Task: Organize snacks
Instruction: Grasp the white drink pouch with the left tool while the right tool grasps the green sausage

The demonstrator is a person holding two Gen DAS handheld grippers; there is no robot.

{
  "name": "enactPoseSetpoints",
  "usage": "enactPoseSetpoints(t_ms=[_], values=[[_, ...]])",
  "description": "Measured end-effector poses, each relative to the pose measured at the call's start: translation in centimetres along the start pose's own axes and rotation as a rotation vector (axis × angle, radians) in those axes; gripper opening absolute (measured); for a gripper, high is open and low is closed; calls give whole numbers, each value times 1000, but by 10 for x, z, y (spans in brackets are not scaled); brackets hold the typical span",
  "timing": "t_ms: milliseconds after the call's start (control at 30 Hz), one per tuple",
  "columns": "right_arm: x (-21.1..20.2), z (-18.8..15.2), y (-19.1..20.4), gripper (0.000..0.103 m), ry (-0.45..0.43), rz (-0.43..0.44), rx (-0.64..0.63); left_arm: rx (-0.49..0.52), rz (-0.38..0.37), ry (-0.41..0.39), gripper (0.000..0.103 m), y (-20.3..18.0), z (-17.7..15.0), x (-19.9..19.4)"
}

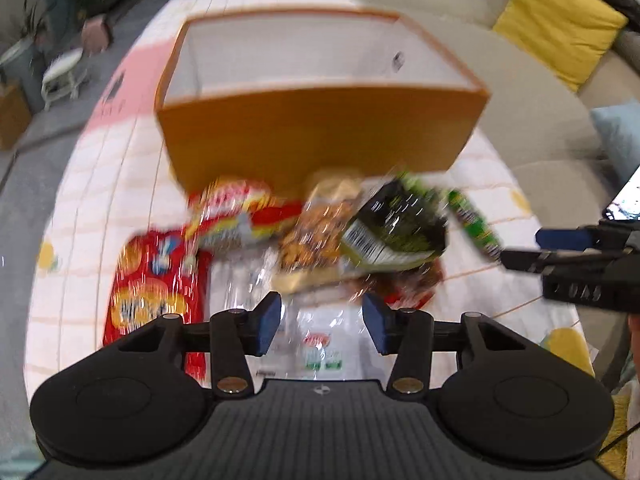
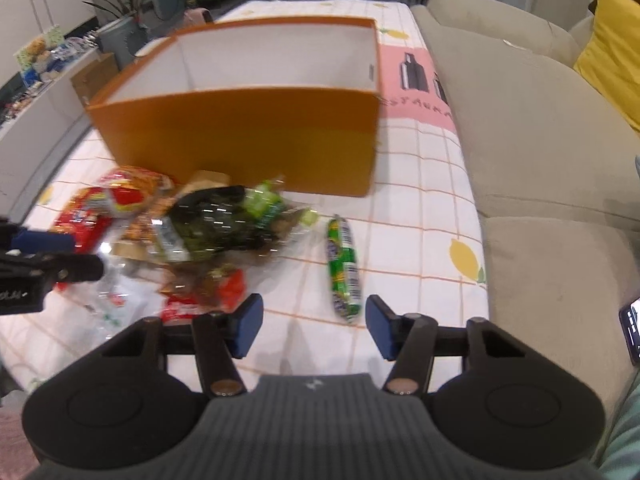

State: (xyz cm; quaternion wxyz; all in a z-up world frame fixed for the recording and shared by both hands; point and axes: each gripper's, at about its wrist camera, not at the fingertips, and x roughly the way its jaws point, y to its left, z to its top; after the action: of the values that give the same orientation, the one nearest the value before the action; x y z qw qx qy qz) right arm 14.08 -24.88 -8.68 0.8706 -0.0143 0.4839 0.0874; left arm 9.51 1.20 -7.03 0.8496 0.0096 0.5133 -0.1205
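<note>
left gripper [image 1: 322,322]: jaws apart, nothing held, over clear bag [image 1: 316,344] | right gripper [image 2: 314,326]: jaws apart, empty, near green sausage [image 2: 343,268] | orange box [image 2: 256,136] behind

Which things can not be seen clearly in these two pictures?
- Snack pile, left wrist view: motion blur, the print is unreadable.
- Orange box, both views: the near wall hides its floor.
- Clear bag, left wrist view: the left tongs cover its lower part.
- Phone, right wrist view: cut by the right edge.

Orange box [image 2: 248,140] blocks beyond the snack pile [image 2: 192,232]; bare tablecloth [image 2: 420,216] rightward.
</note>
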Motion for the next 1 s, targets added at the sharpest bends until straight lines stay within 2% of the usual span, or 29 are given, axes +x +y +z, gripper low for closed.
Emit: enactPoseSetpoints(t_ms=[67,100,200,400,533,600,767,800,867,1000], values=[[9,1,-6,50,8,-6,10,-41,-42,62,58,4,-4,5],[11,1,-8,50,10,-7,16,-58,-64,89,66,5,-8,7],[21,3,-15,50,13,3,32,-50,-69,143,76,-1,-18,12],[41,4,-18,50,25,2,27,-52,-47,244,79,-9,-30,30],[47,2,-20,49,28,21,44,-71,-24,264,79,-13,-32,40],[50,2,-19,44,24,25,38,-75,-16,257,82,-16,-33,41],[56,2,-18,34,21,33,29,-55,27,244,81,-29,-31,49],[58,2,-18,33,19,32,31,-50,38,243,79,-31,-29,50],[60,1,-19,21,17,31,36,-35,64,239,71,-35,-29,51],[61,-2,-18,20,5,46,30,-24,83,224,60,-36,-28,51]])
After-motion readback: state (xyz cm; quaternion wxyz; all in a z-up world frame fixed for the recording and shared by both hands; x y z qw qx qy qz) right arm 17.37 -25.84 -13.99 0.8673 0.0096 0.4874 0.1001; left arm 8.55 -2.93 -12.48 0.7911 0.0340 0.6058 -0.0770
